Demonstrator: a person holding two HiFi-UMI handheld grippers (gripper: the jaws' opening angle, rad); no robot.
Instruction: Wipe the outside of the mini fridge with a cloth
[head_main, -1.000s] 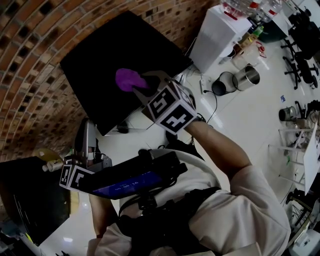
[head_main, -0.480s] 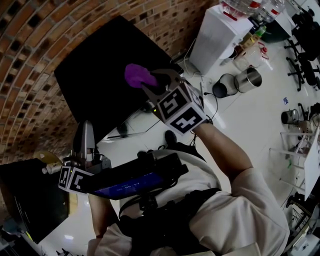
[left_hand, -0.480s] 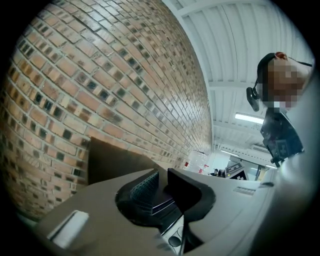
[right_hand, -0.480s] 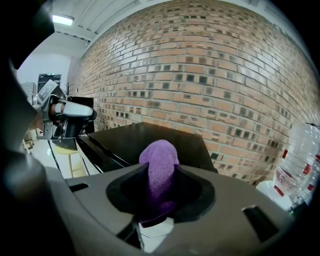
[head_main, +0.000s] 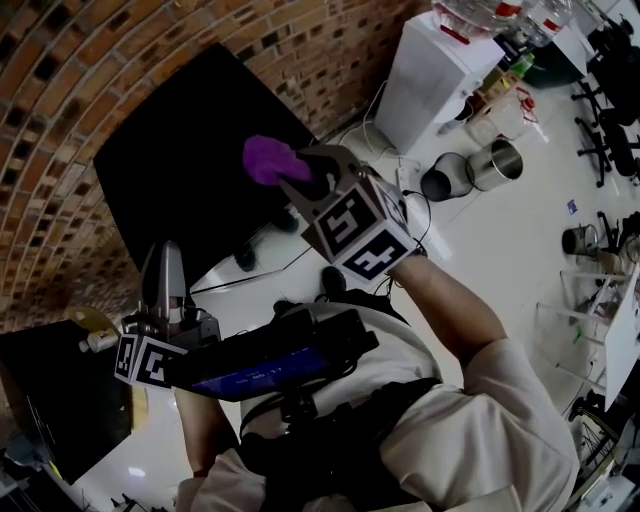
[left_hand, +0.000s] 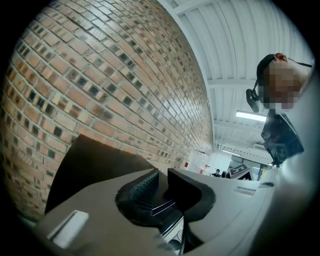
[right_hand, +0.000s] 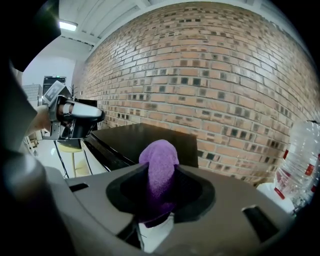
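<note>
While pinched in right jaws, purple cloth (head_main: 265, 158) by fridge (head_main: 170, 180) (left jaws ajar, empty).

Site: indoor lab or workshop hall, not a home.
Fixtures noted: bare brick wall (head_main: 70, 110); glossy white floor (head_main: 500, 240); ribbed ceiling with strip light (left_hand: 252, 116); white cabinet (head_main: 432, 75); steel pots (head_main: 495, 158) standing on the floor; black office chairs (head_main: 605, 130); black mini fridge (head_main: 190, 160).

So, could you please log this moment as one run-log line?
right tongs: shut on cloth | cloth: by fridge, contact unclear | left tongs: slightly apart, empty
</note>
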